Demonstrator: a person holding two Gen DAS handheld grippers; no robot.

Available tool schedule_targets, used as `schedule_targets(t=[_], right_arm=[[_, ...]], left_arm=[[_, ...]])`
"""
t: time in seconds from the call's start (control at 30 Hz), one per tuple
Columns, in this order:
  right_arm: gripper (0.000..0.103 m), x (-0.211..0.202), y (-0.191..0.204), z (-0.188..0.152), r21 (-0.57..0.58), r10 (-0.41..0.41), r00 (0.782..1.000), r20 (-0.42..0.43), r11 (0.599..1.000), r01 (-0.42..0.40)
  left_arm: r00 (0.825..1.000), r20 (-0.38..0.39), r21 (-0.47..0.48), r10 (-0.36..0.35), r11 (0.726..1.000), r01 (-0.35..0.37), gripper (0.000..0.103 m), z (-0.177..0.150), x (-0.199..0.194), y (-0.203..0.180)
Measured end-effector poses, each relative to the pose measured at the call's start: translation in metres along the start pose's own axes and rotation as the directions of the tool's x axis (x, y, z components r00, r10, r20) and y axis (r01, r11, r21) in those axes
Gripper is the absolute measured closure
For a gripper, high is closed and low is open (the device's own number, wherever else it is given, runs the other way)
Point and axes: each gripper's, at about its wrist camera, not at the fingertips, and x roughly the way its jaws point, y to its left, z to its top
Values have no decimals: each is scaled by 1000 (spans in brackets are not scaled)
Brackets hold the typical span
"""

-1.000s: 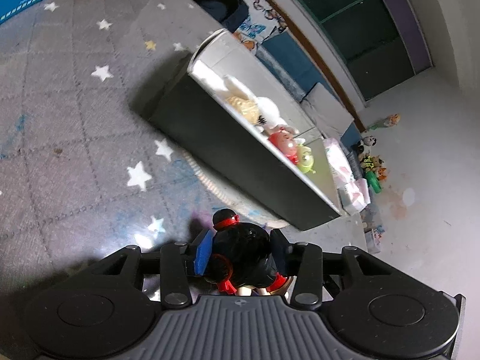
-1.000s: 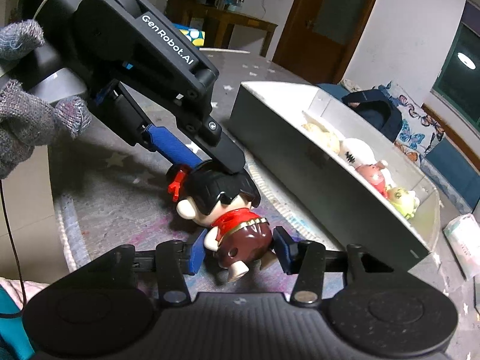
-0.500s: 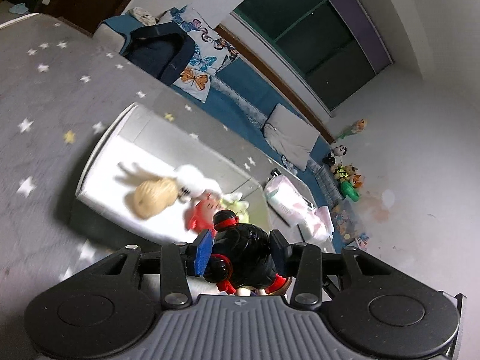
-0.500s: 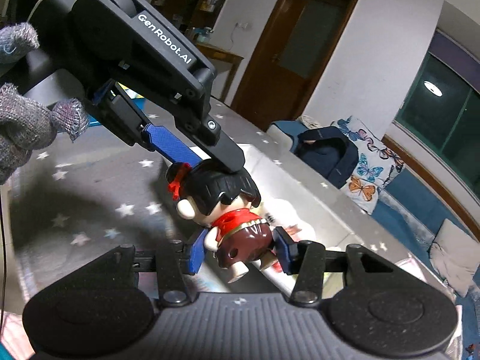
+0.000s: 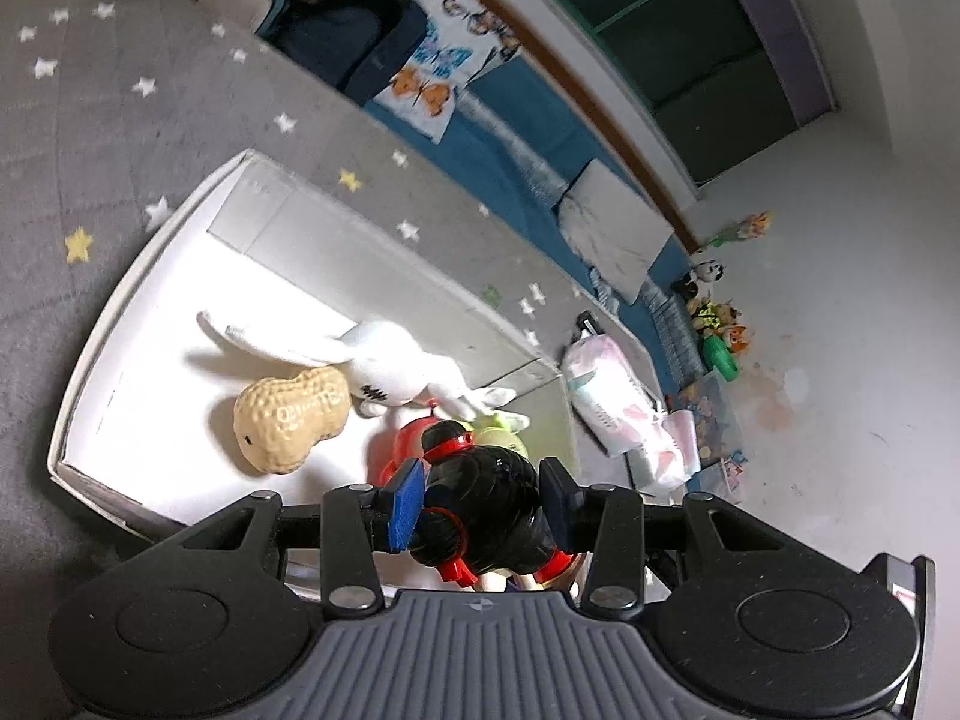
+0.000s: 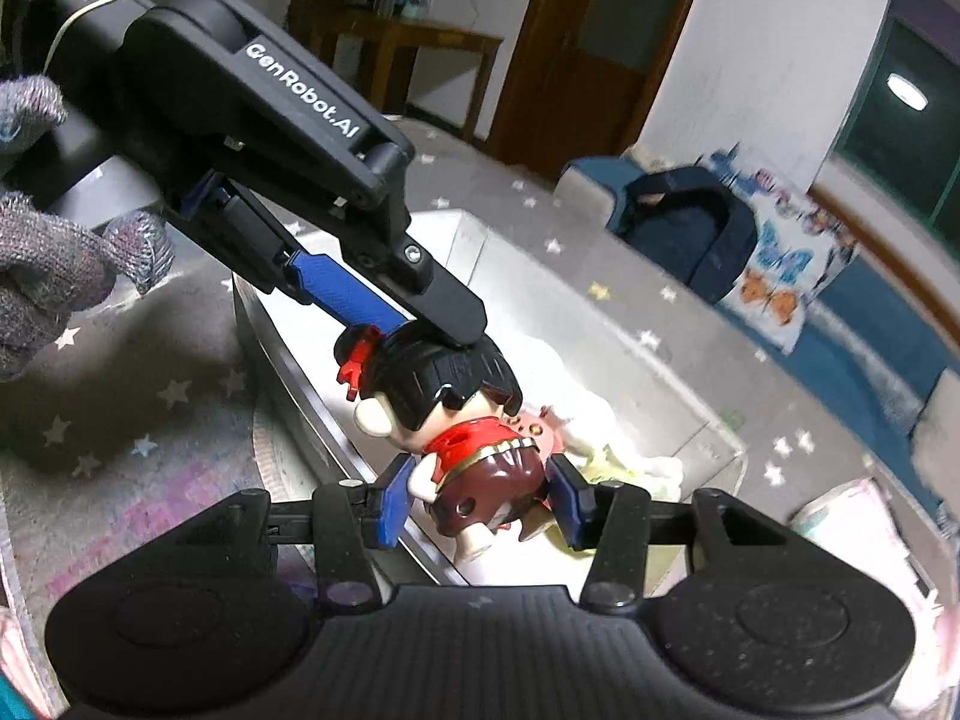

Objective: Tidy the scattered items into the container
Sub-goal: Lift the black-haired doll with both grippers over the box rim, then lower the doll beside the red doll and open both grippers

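Between the blue pads of both grippers hangs a black-haired doll [image 6: 474,420]: the right gripper [image 6: 477,495] clamps its brown body, the left gripper [image 5: 483,495] its head. Below lies the white container [image 5: 102,324], holding a peanut toy [image 5: 291,417], a white rabbit [image 5: 390,369] and a red figure [image 5: 408,441]. Farther off, a starred grey rug [image 5: 90,120].

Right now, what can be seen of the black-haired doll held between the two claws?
The glossy plastic doll with black moulded hair has red hair ties, a pale face, a red top with gold trim, a dark maroon skirt and pale feet. It is held in the air, tilted, above the open white rectangular box. The left claw is shut on its head, and the right claw is shut on its skirt. Nothing else visibly touches it.
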Motion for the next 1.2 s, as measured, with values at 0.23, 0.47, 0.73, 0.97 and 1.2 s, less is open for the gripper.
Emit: schedule_targets(t=[0.23, 0.47, 0.73, 0.97, 1.2], right_arm=[[55, 16, -17, 1, 36, 96, 994, -56, 995, -94], [55, 30, -34, 5, 92, 206, 973, -103, 976, -197], [55, 41, -53, 6, 184, 316, 940, -125, 939, -291], [55, 54, -68, 3, 275, 387, 911, -140, 900, -339], [55, 57, -66, 4, 278, 402, 900, -167, 895, -348]], left_arm=[[999, -36, -40, 26, 999, -27, 58, 7, 10, 10], [996, -62, -66, 60, 996, -64, 58, 12, 17, 17], [993, -85, -66, 83, 994, -89, 59, 16, 25, 19], [988, -104, -38, 118, 992, -122, 58, 20, 33, 19], [982, -127, -22, 143, 989, -147, 59, 19, 40, 22]])
